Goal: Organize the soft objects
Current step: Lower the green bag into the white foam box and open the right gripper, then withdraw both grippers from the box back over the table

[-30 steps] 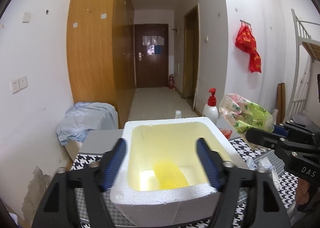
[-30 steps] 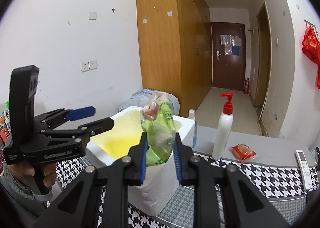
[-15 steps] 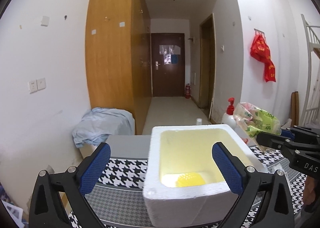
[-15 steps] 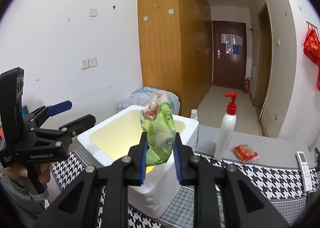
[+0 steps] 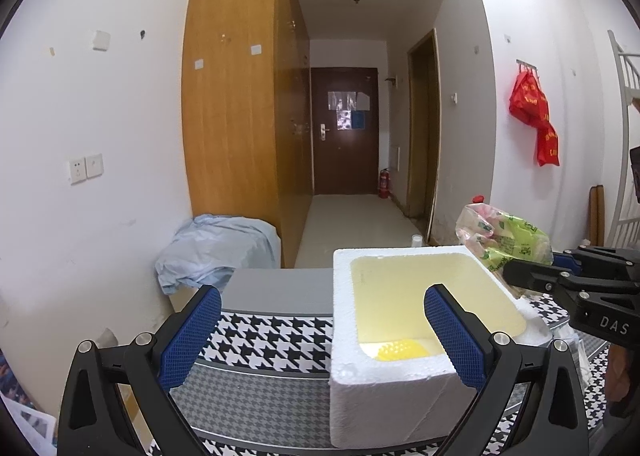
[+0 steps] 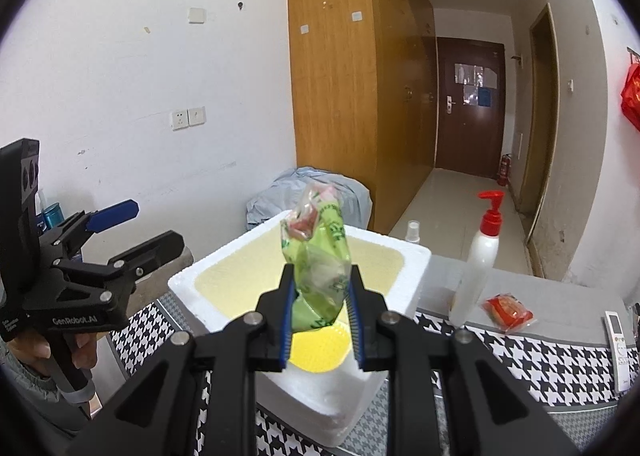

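Two fisheye views, each from a camera mounted on a handheld claw, looking forward and slightly down along its fingers. The left view sits close behind the left claw (image 5: pixel 322 340), facing a foam box (image 5: pixel 400 396) on the bench (image 5: pixel 272 336) and a hallway door (image 5: pixel 344 131) beyond. The right view looks past the right claw (image 6: pixel 321 318) from the box's other side, angled leftward. Both views share the box (image 6: pixel 224 276), the door (image 6: pixel 468 107), the wardrobe (image 5: pixel 236 115) and the other claw at the frame edge.
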The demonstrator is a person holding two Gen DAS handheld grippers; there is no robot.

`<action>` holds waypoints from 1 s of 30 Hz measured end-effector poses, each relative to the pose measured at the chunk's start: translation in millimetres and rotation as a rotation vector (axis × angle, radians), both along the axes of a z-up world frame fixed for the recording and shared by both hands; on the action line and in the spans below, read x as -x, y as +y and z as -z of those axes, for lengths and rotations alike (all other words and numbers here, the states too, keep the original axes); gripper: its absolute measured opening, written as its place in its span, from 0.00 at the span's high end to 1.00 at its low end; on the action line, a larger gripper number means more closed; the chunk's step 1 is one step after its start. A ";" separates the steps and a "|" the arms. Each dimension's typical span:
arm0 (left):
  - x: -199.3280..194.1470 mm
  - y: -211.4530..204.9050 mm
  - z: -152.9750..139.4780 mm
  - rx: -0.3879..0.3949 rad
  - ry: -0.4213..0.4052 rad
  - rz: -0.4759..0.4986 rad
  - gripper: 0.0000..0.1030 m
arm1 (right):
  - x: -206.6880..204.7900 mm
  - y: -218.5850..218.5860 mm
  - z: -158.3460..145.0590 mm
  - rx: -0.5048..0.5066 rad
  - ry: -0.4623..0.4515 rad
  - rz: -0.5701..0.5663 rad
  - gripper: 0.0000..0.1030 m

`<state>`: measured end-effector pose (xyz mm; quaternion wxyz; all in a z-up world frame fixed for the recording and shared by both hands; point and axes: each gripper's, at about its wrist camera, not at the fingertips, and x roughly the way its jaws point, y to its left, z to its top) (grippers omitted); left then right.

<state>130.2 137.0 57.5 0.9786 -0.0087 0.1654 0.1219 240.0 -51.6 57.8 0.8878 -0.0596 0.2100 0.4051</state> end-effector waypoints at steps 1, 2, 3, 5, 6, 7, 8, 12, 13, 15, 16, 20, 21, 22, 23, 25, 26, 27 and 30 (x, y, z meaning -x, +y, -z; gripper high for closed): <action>0.6 0.8 0.3 -0.002 0.000 -0.004 0.01 | -0.7 1.6 0.0 0.001 0.003 -0.001 0.73; 0.8 0.6 0.1 -0.005 0.001 -0.008 0.01 | -1.3 3.3 0.2 0.004 0.004 -0.001 0.73; 1.7 1.8 0.6 -0.011 0.003 -0.015 0.01 | -1.8 4.5 0.6 0.006 0.005 -0.001 0.73; 3.2 5.1 1.1 -0.009 0.003 -0.026 0.01 | -2.9 7.8 1.5 0.008 0.008 -0.001 0.73; 4.7 6.9 1.1 -0.005 0.002 -0.028 0.01 | -4.3 9.3 2.1 0.008 0.013 -0.002 0.73; 6.3 8.3 1.1 -0.001 0.002 -0.031 0.01 | -4.8 9.9 2.9 0.009 0.015 -0.004 0.73; 7.5 9.5 1.1 0.000 0.000 -0.035 0.01 | -5.3 11.6 3.5 0.010 0.015 -0.006 0.73; 10.7 10.5 0.7 0.002 -0.002 -0.041 0.01 | -5.2 18.8 6.4 0.030 0.017 -0.011 0.67; 10.8 10.3 0.2 0.003 -0.003 -0.041 0.01 | -5.7 19.7 7.3 0.034 0.016 -0.008 0.64; 12.7 10.7 0.0 0.003 -0.005 -0.042 0.01 | -7.2 21.2 9.0 0.040 0.025 -0.018 0.58; 13.2 11.1 0.3 0.004 -0.004 -0.042 0.01 | -7.4 21.9 9.7 0.044 0.028 -0.020 0.43; 14.1 12.1 1.6 0.011 0.000 -0.044 0.01 | -7.4 20.8 11.0 0.039 0.026 -0.007 0.15; 13.7 12.0 1.7 0.012 0.002 -0.044 0.01 | -6.9 20.0 10.8 0.038 0.026 -0.007 0.15; 13.4 11.6 1.8 0.012 0.004 -0.043 0.01 | -6.4 19.2 10.3 0.038 0.025 -0.006 0.13; 13.3 10.9 1.6 0.012 0.004 -0.042 0.01 | -6.0 18.0 9.7 0.035 0.025 -0.004 0.12; 14.4 9.2 1.1 0.010 0.003 -0.040 0.01 | -4.8 16.0 8.4 0.030 0.024 -0.004 0.08; 14.7 8.4 0.8 0.010 0.003 -0.037 0.01 | -4.1 15.1 8.1 0.028 0.023 -0.003 0.08; 15.1 7.7 0.3 0.009 0.003 -0.035 0.01 | -3.6 14.3 7.6 0.026 0.023 -0.002 0.08; 16.6 6.0 -0.9 0.007 0.001 -0.032 0.01 | -1.8 10.7 5.8 0.024 0.018 0.002 0.07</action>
